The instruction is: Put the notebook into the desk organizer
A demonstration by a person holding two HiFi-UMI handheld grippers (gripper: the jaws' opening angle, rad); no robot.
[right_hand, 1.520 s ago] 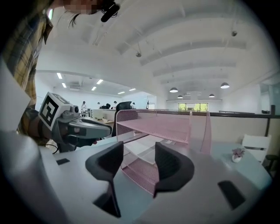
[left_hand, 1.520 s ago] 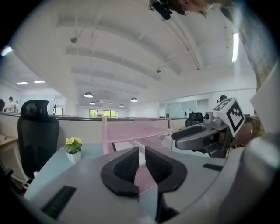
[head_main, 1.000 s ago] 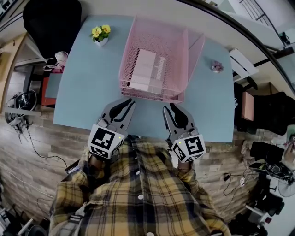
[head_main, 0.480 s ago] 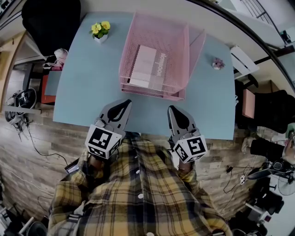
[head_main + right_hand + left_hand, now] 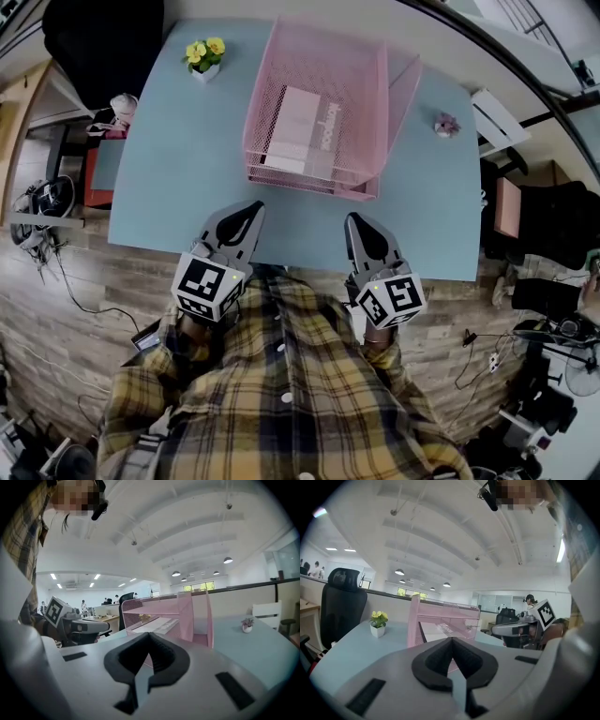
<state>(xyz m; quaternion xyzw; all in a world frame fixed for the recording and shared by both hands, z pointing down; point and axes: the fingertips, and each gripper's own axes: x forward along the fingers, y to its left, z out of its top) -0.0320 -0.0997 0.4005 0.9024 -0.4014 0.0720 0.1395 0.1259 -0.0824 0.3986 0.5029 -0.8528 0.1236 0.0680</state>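
Already the notebook (image 5: pixel 298 131) lies flat inside the pink desk organizer (image 5: pixel 367 103), in its left half, with its long axis running away from the person. Left tongs (image 5: pixel 251 209) and right tongs (image 5: pixel 357 221) hang on the organizer's near side, over the counter (image 5: pixel 169 178) edge. Both are closed tight on nothing. The left looks slightly nearer to the notebook.

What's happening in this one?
A person in a plaid shirt holds a claw in each hand. The notebook lies flat inside the pink mesh desk organizer on the blue table, so the task looks done. The left claw and right claw are both shut and empty, over the table's near edge, apart from the organizer.
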